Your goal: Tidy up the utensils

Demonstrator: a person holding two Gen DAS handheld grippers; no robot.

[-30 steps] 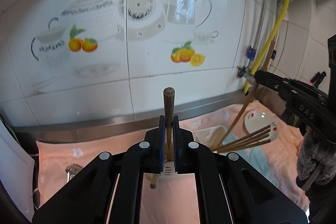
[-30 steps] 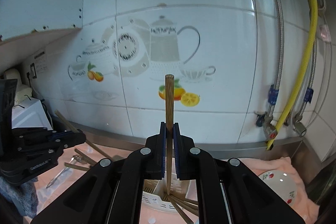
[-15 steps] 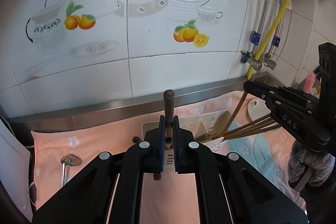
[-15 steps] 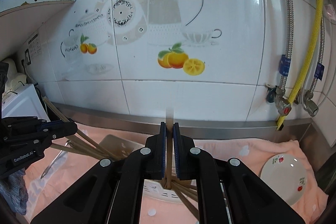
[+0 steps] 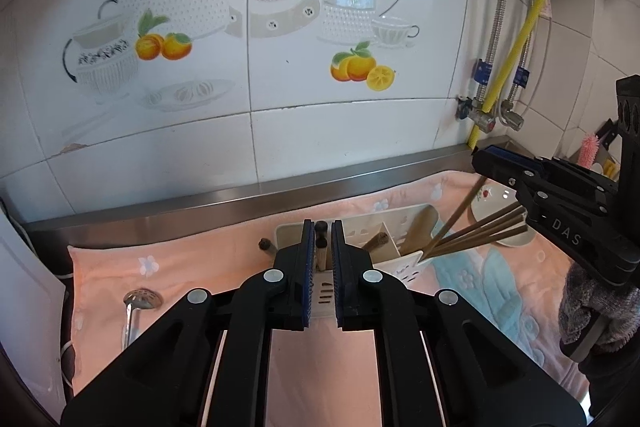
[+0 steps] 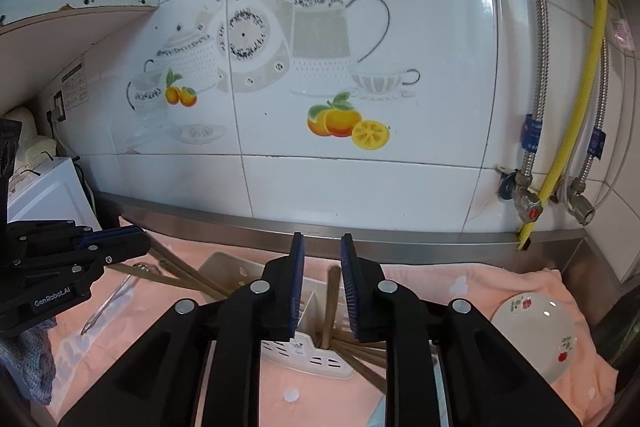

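A white utensil holder stands on a pink towel. My left gripper hovers over its left end. Its jaws are opening, and a brown chopstick stands loose between them, down in the holder. My right gripper is over the holder too. Its jaws are also opening, with another chopstick upright between the pads, ungripped. Several chopsticks fan out of the right compartment beside a wooden spoon. Each gripper shows in the other's view: the right gripper, the left gripper.
A metal spoon lies on the towel at the left. A small flowered plate sits at the right. The tiled wall and a steel ledge run close behind. Hoses and valves hang at the right corner.
Both grippers' jaws have parted. The chopstick that rose high above each pair of pads has slid down into the holder. Both grippers have sunk closer to the holder.
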